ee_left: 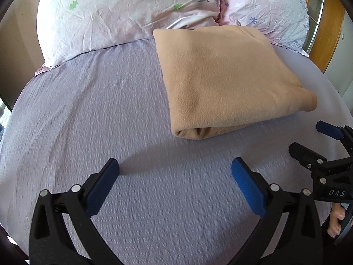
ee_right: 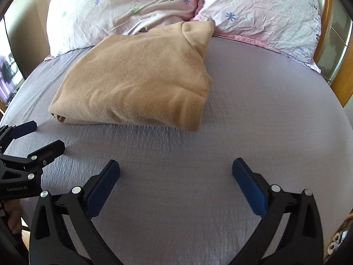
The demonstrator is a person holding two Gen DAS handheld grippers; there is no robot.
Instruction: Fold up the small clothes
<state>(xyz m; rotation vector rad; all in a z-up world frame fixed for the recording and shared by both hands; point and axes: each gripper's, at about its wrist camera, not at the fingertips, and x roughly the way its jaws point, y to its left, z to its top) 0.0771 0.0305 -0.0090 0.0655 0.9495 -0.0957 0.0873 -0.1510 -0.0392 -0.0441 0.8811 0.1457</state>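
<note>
A tan fleece garment (ee_left: 225, 79) lies folded into a thick rectangle on the lilac bed sheet (ee_left: 99, 114), its far end against the pillows. It also shows in the right wrist view (ee_right: 136, 81). My left gripper (ee_left: 175, 167) is open and empty, hovering over bare sheet in front of the garment's near left corner. My right gripper (ee_right: 175, 167) is open and empty over bare sheet, in front of the garment's near right corner. Each gripper shows in the other's view, the right one (ee_left: 308, 141) and the left one (ee_right: 46, 135), both open.
Two pale floral pillows (ee_left: 114, 13) (ee_right: 264, 15) lie along the head of the bed. A wooden headboard (ee_left: 328, 33) stands at the far right. The mattress edge curves down at the right (ee_right: 331, 119). A bare foot (ee_left: 336, 223) shows on the floor.
</note>
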